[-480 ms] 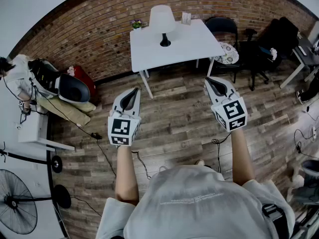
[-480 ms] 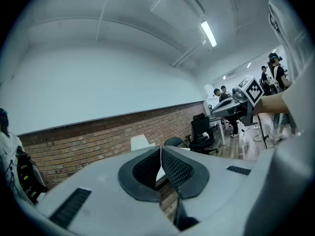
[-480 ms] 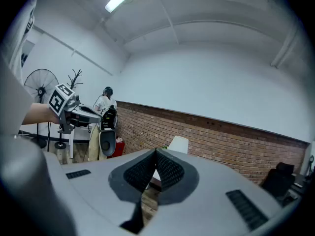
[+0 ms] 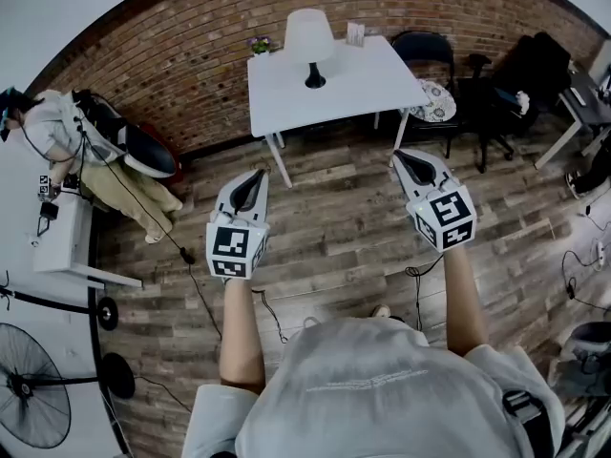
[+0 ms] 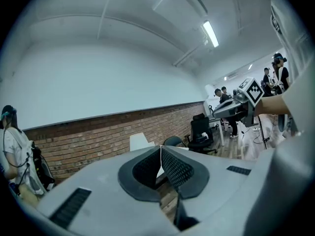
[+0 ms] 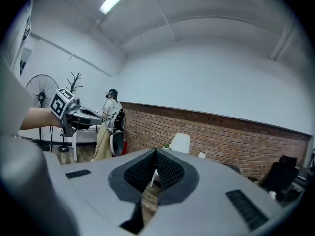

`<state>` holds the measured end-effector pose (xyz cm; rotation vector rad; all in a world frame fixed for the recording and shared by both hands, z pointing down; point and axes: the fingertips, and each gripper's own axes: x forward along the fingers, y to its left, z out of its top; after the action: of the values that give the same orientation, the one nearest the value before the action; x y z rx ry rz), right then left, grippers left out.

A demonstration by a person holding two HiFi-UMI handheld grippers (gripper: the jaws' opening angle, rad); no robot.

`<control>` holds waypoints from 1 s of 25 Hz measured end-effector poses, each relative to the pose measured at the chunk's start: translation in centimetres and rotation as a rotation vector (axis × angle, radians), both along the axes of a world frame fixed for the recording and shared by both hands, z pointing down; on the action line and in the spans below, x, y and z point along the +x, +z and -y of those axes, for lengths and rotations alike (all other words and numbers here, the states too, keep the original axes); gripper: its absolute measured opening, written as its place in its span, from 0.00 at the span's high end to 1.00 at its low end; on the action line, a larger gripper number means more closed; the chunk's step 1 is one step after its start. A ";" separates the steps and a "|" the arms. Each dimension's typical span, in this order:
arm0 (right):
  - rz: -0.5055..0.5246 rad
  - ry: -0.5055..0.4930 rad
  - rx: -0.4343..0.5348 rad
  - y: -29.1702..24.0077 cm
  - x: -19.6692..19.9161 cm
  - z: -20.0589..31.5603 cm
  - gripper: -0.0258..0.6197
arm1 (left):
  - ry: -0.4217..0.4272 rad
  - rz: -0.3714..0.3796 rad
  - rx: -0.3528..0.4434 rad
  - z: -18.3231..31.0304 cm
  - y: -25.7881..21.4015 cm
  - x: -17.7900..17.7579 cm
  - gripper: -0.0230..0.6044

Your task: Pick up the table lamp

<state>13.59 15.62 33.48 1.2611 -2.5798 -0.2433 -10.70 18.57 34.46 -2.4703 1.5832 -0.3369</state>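
We are only at the approach: the table lamp stands upright on the white surface by the brick wall, well ahead of both pairs of tongs. The left tongs and right tongs are each pressed tip to tip with nothing between them (so one pair must part before any grasp). We should walk in square to the surface and take the thin dark stem under the shade, since gripping the shade itself would likely crush it or tip the lamp.
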 end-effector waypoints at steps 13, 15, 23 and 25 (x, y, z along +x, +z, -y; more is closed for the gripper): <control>0.040 -0.021 -0.029 0.0 -0.4 0.5 0.75 | 0.008 -0.025 -0.030 0.0 1.2 0.4 0.94; 0.051 -0.028 -0.033 0.0 -0.4 0.7 0.70 | 0.006 -0.027 -0.033 0.2 1.3 0.5 0.94; 0.076 -0.050 -0.044 0.5 0.3 1.5 0.58 | -0.006 -0.034 -0.043 0.7 1.6 1.3 0.94; 0.084 -0.055 -0.048 0.6 0.8 1.8 0.57 | -0.011 -0.033 -0.047 0.8 1.8 1.8 0.94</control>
<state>14.35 13.83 34.10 1.2101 -2.6768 -0.1408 -8.90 17.76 36.24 -2.5163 1.6203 -0.3403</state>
